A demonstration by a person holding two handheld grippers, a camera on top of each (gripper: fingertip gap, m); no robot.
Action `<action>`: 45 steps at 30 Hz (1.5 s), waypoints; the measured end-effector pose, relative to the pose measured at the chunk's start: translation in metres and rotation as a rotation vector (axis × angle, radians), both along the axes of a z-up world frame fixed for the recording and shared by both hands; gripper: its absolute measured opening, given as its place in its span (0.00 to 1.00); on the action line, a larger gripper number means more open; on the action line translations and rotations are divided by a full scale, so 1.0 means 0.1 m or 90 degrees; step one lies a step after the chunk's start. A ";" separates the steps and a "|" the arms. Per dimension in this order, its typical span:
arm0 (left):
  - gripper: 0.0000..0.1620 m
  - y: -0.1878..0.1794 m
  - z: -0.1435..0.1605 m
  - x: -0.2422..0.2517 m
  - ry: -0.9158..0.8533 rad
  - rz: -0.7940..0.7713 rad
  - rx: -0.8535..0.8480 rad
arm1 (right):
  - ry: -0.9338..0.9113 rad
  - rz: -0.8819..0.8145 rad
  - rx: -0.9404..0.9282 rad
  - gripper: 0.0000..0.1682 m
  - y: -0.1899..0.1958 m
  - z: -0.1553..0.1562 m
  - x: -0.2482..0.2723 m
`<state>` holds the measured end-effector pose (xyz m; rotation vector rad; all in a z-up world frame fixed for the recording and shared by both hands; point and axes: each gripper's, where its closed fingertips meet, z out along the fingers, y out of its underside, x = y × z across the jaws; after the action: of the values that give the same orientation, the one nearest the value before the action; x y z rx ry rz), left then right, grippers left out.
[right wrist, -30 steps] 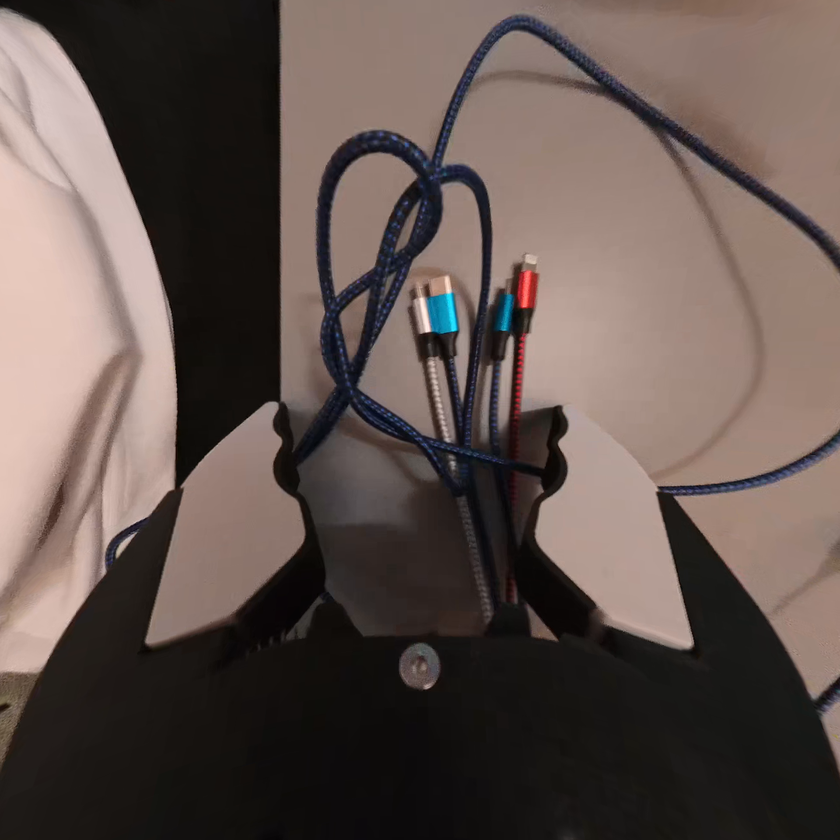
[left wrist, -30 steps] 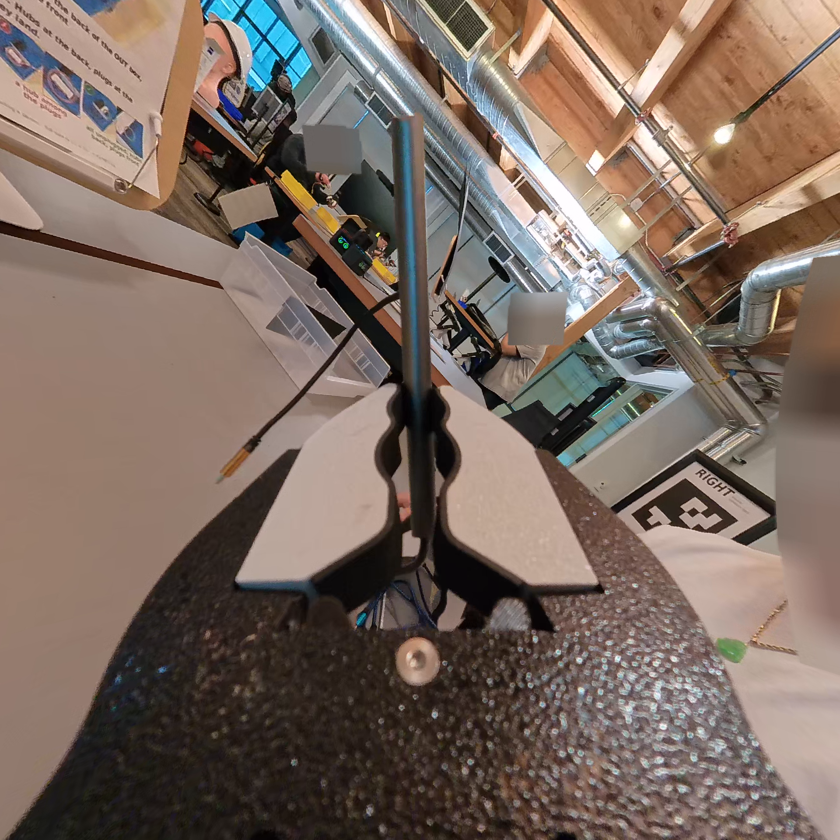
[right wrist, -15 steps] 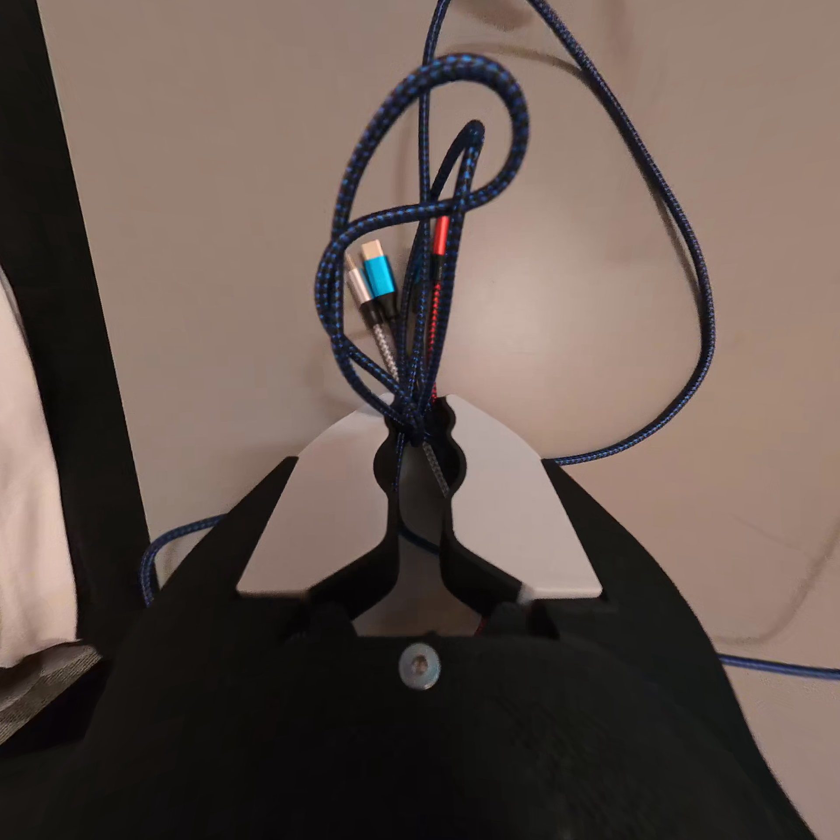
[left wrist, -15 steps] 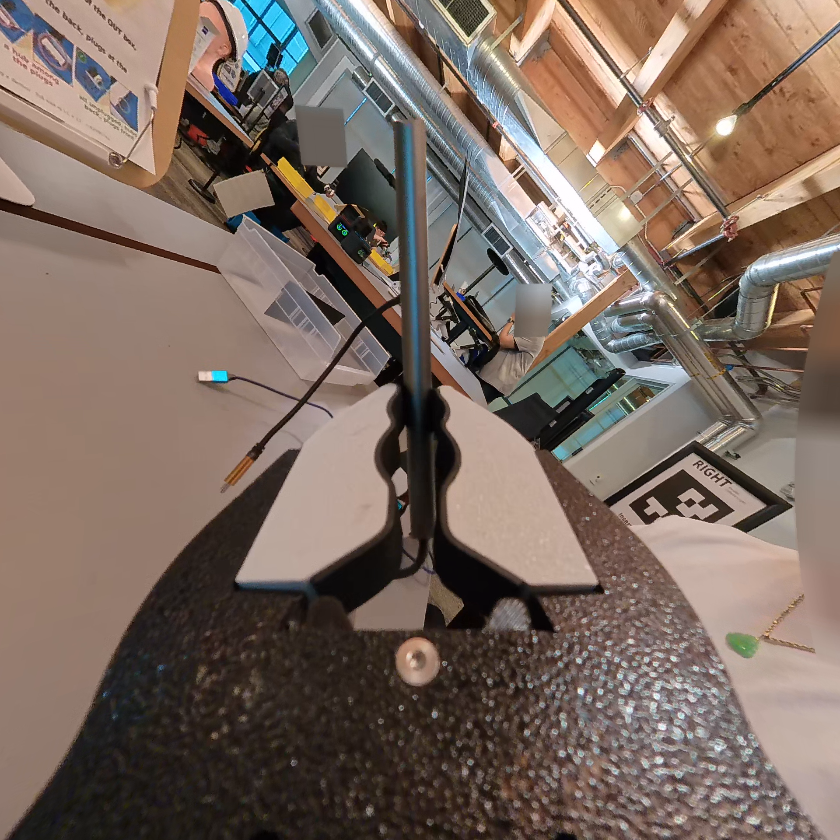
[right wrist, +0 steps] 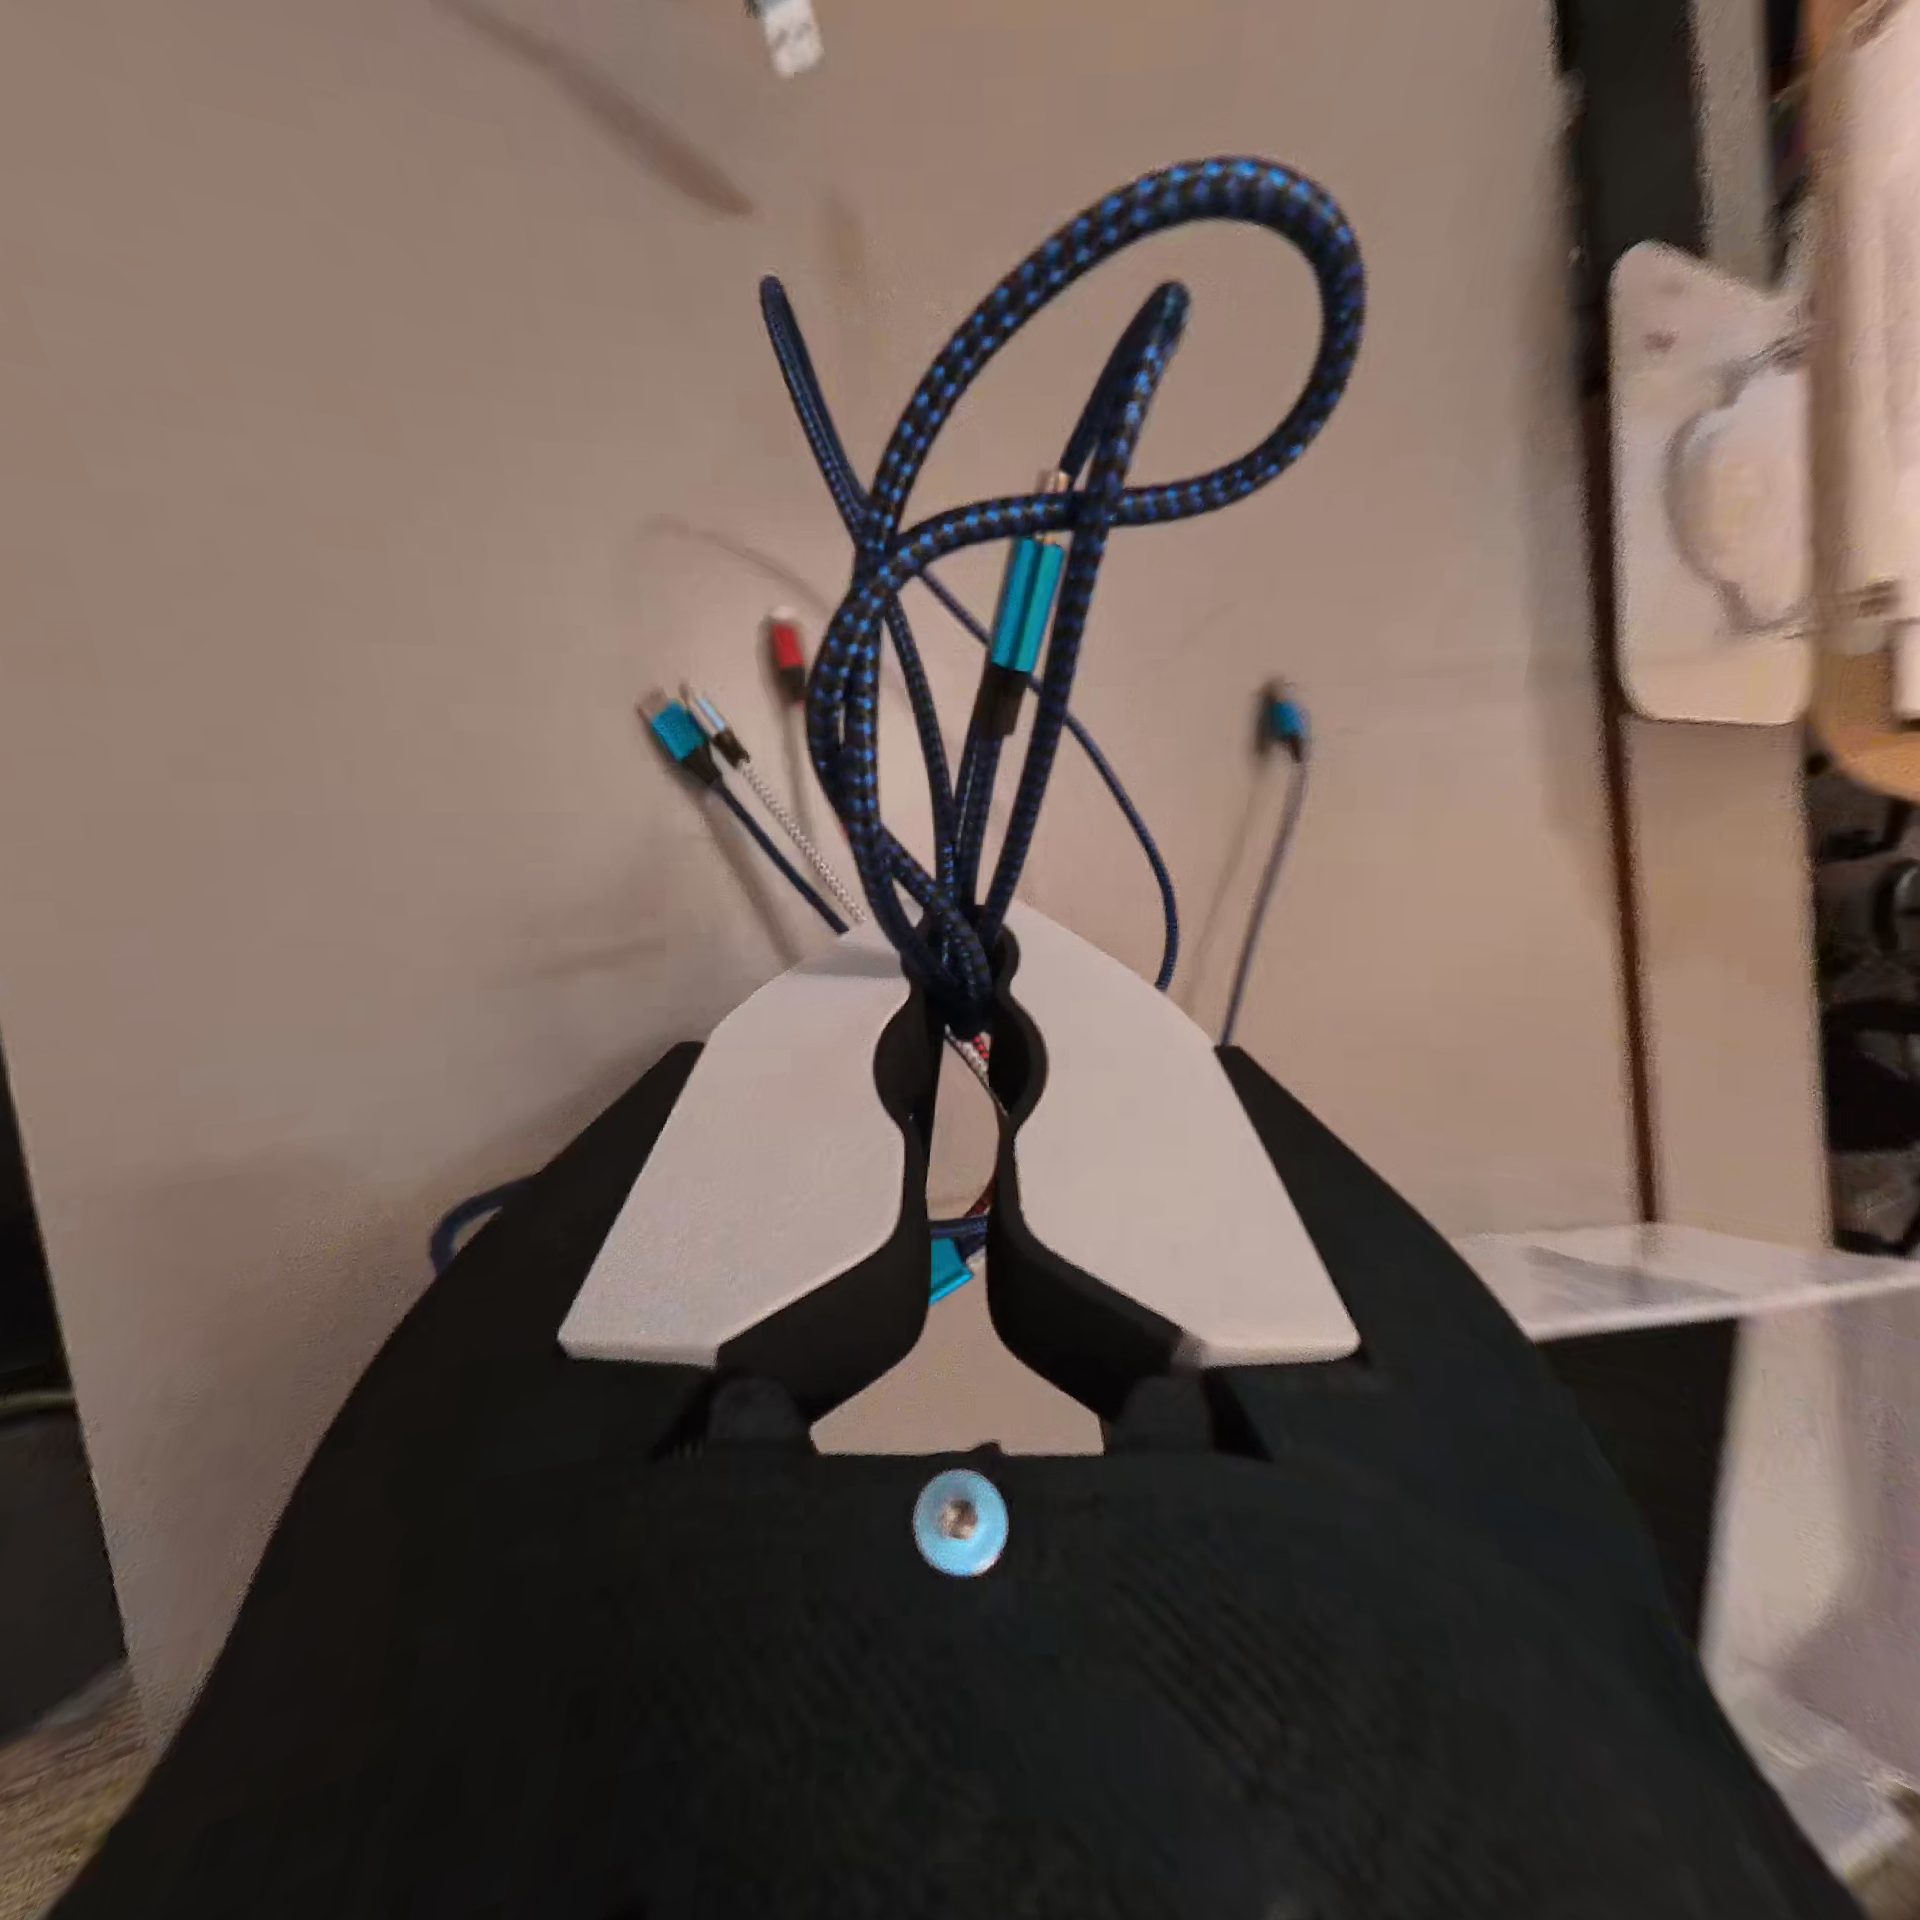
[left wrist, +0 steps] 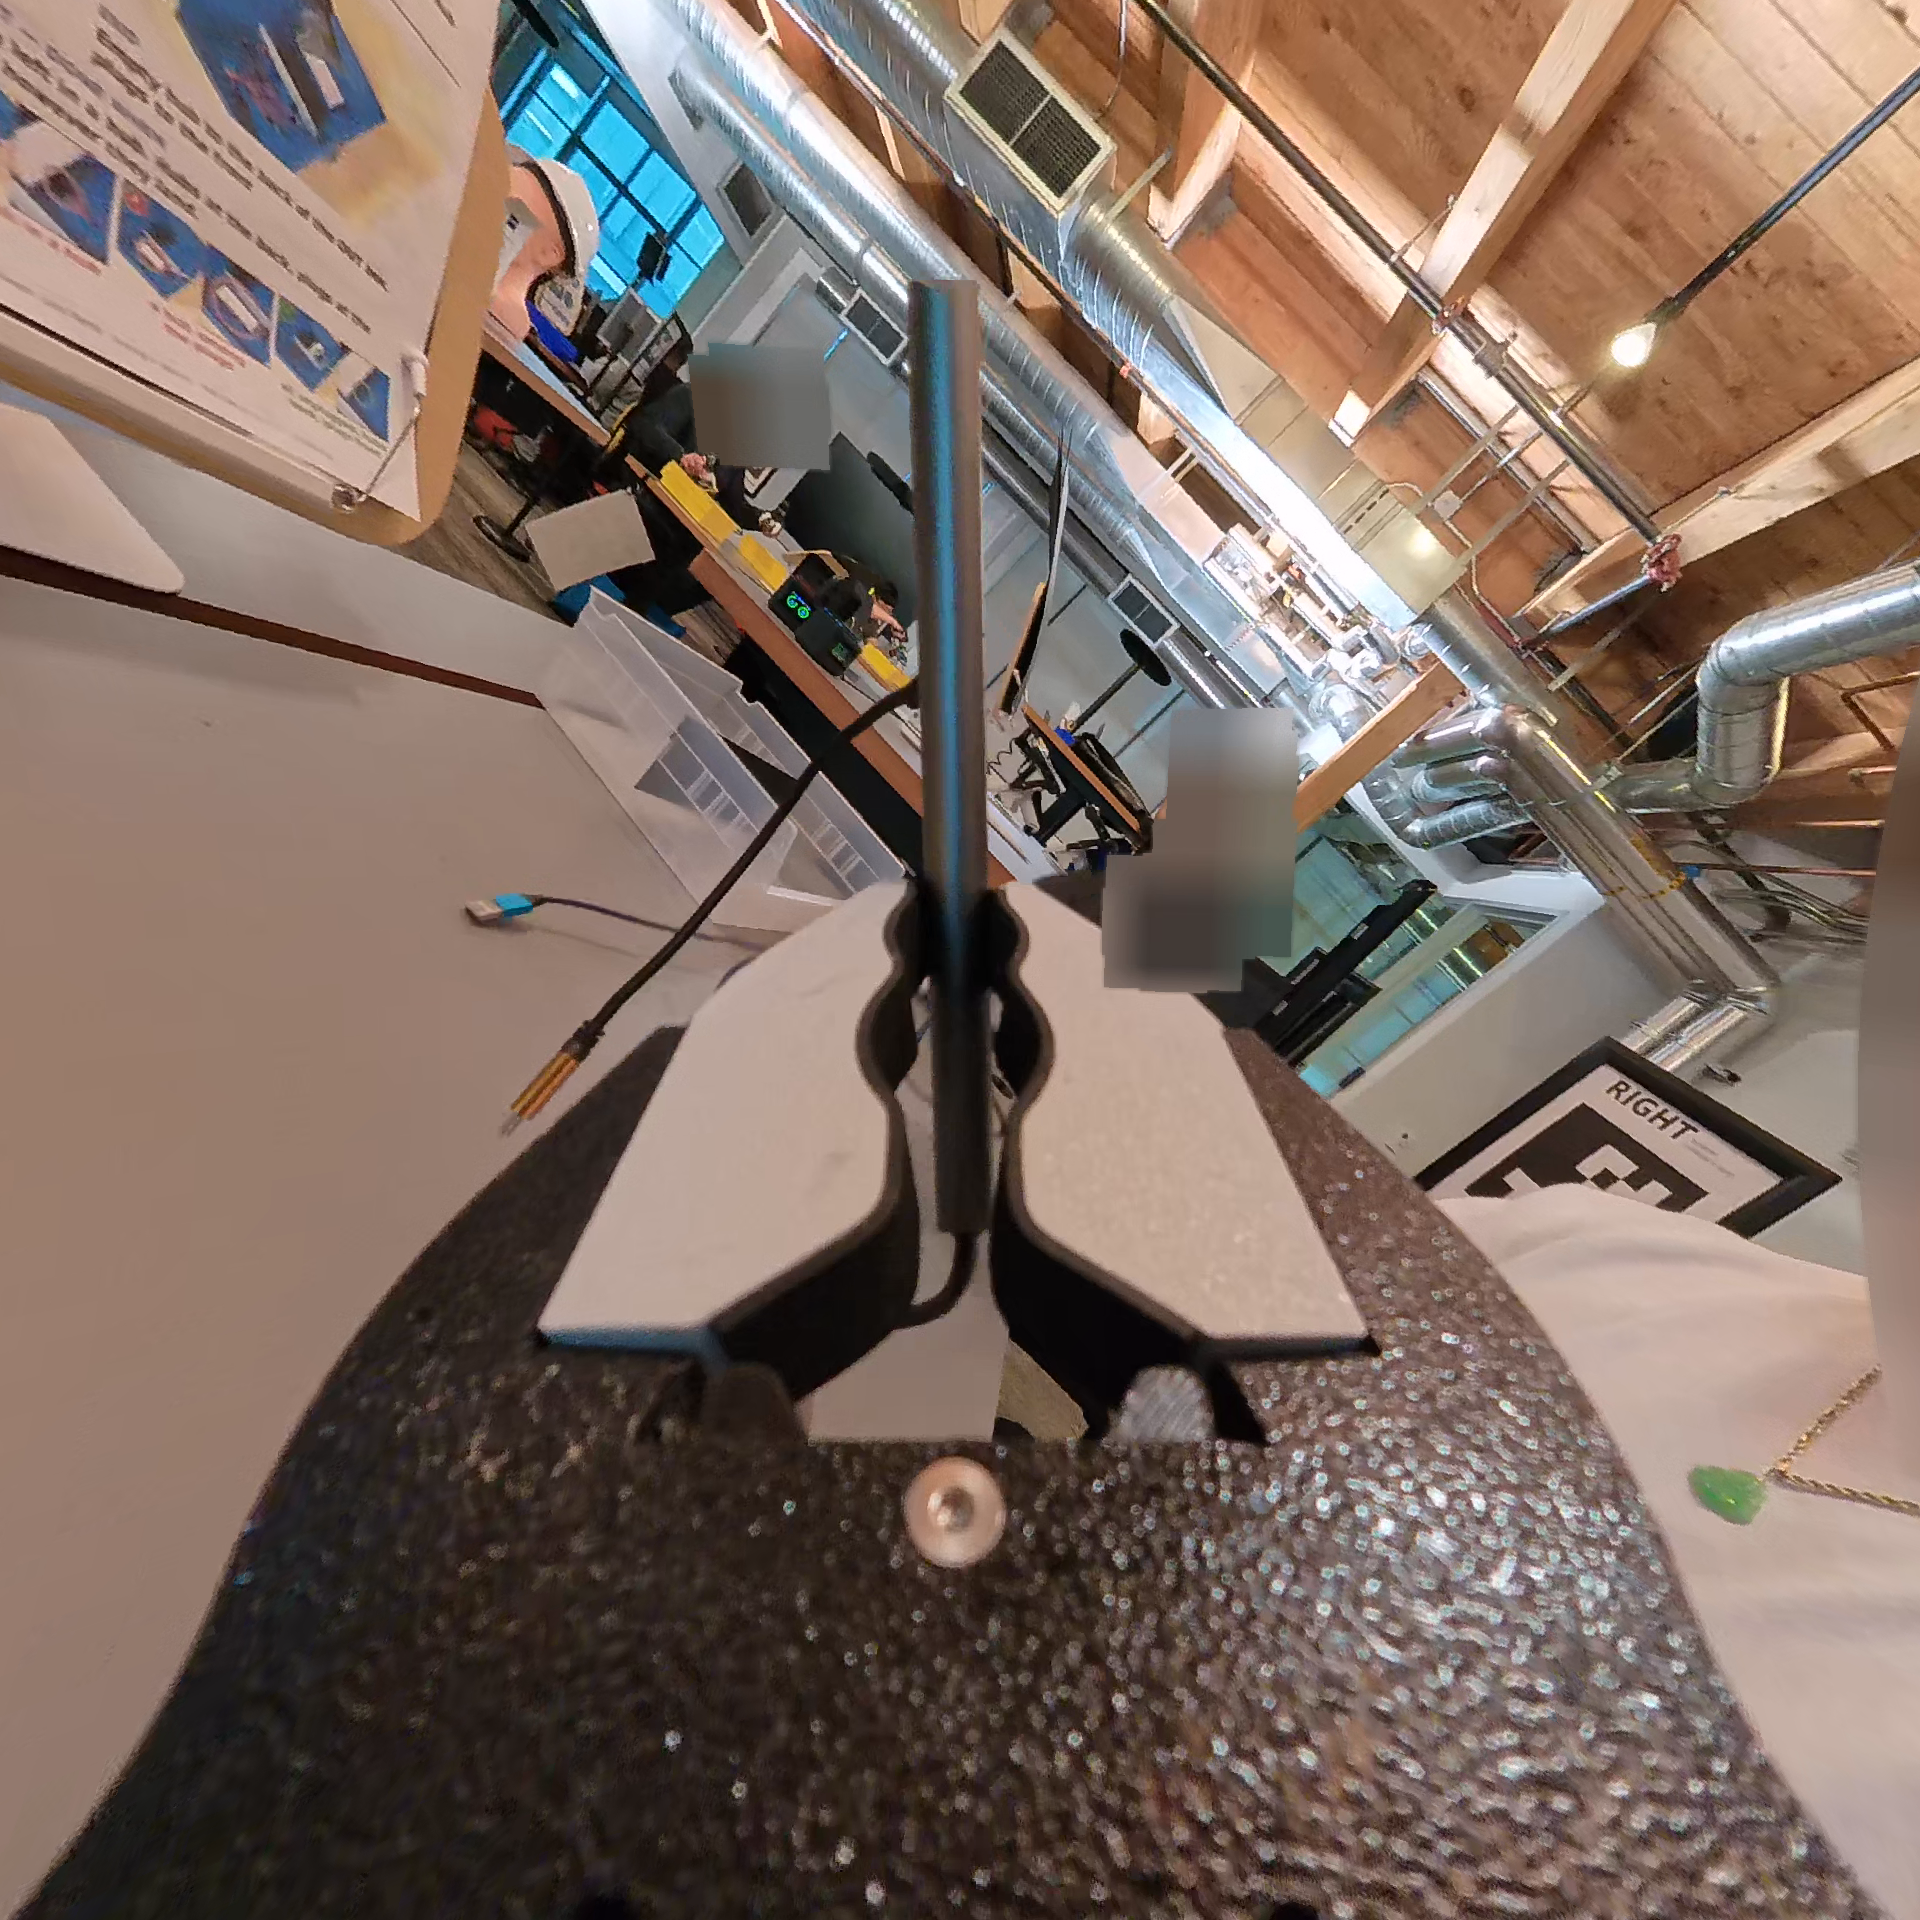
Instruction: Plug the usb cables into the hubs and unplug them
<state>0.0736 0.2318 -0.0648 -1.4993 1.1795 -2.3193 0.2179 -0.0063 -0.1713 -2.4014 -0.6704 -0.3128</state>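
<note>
Two tongs are both pinching: the left tongs (left wrist: 951,935) clamp a slim dark flat hub (left wrist: 943,644) standing upright, the right tongs (right wrist: 958,961) grip a tangled bundle of blue braided usb cables (right wrist: 1039,582) lifted above the beige desk (right wrist: 312,520). No plug looks seated yet; plugging and unplugging apparently remain.

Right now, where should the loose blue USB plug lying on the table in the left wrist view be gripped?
Grip the blue USB plug across its blue shell, coming from above. It lies flat on the table, metal tip pointing away from its cable, so that leaves the tip free for insertion.
</note>
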 end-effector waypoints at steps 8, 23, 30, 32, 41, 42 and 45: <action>0.06 0.06 -0.04 -0.06 0.001 0.007 -0.013 | -0.124 -0.031 0.123 0.04 -0.18 1.43 0.73; 0.06 0.04 -0.01 0.02 -0.003 -0.005 -0.017 | -0.215 -0.186 0.251 0.04 -0.48 2.75 2.27; 0.06 0.01 0.00 0.14 0.002 -0.016 -0.016 | -0.171 -0.279 0.302 0.04 -0.42 2.56 3.19; 0.06 -0.01 0.01 0.17 0.001 -0.019 -0.016 | -0.117 -0.288 0.291 0.04 -0.37 2.34 3.34; 0.06 -0.10 -0.06 0.30 0.023 -0.031 -0.004 | -0.111 -0.343 0.119 0.04 -0.39 1.21 4.02; 0.06 -0.10 -0.07 0.32 0.026 -0.030 -0.004 | -0.127 -0.364 0.105 0.04 -0.45 1.12 4.14; 0.06 -0.08 -0.10 0.39 0.033 -0.029 -0.008 | -0.128 -0.389 0.054 0.04 -0.59 0.84 4.37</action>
<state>0.1128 0.2240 -0.0747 -1.5618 1.2263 -2.3353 0.6552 -0.0650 -0.0876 -2.4598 0.0186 -0.8225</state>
